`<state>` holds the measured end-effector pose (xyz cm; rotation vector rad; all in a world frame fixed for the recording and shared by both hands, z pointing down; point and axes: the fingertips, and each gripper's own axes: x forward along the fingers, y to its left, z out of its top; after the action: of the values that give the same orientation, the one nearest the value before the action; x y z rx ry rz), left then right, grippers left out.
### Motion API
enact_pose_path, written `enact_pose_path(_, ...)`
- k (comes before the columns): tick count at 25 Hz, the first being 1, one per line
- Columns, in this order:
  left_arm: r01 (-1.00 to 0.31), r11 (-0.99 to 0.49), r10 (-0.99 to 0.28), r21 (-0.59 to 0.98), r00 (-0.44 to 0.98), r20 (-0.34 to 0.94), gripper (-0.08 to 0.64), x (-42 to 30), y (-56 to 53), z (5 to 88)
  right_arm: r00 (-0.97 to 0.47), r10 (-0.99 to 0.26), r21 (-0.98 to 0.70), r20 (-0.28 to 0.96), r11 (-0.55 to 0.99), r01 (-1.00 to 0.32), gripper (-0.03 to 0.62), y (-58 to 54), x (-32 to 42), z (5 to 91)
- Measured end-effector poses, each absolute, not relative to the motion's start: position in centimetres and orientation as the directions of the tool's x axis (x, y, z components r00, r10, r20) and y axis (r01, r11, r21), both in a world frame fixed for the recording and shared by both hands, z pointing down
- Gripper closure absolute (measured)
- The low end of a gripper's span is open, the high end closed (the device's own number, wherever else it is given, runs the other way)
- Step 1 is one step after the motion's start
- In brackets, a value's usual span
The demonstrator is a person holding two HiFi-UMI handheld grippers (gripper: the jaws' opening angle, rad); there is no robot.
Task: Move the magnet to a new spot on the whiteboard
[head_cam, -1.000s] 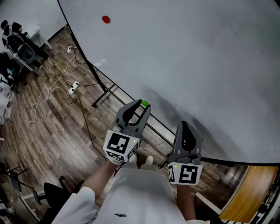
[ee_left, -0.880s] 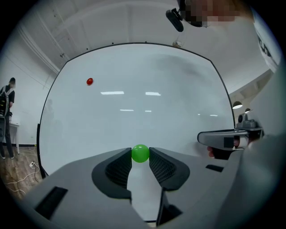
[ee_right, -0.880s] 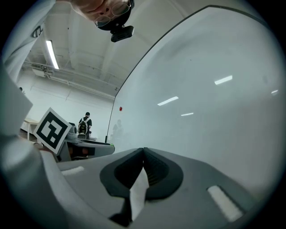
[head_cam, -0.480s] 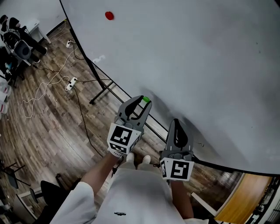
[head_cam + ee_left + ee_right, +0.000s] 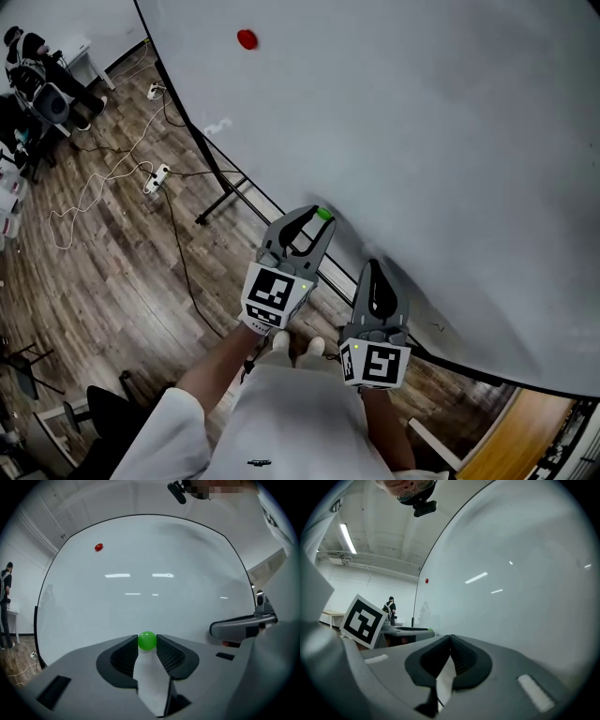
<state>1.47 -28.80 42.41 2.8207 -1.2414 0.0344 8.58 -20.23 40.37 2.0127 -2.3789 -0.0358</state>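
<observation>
Bright, even lighting leaves glare streaks on the whiteboard (image 5: 140, 597), and fisheye edges darken and bend.

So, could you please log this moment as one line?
left gripper: shut on green magnet | right gripper: shut, empty | red magnet: on whiteboard

I'd take this for an office or lab workroom. A large white whiteboard (image 5: 422, 141) on a black metal floor stand (image 5: 220, 202) fills most of the head view. To its left is a brown wood-plank floor (image 5: 103, 281), with a white power strip (image 5: 155, 178) lying on it. Black office chairs (image 5: 52, 105) crowd a white table (image 5: 80, 47) at upper left. In the upper left of the right gripper view, a long tube light (image 5: 347, 538) hangs under a bare white ceiling with exposed pipes (image 5: 361, 562). Below it stands a person (image 5: 389, 607).
</observation>
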Motion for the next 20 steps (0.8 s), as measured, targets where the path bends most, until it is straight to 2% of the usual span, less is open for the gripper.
enact_pose_path(20,-0.723,-0.688,-0.723,0.059,0.691,0.029,0.436,2.5,-30.7,43.1,-0.195,-0.98,0.022,0.041,0.196,-0.98,0.584,-21.8,7.9,42.3)
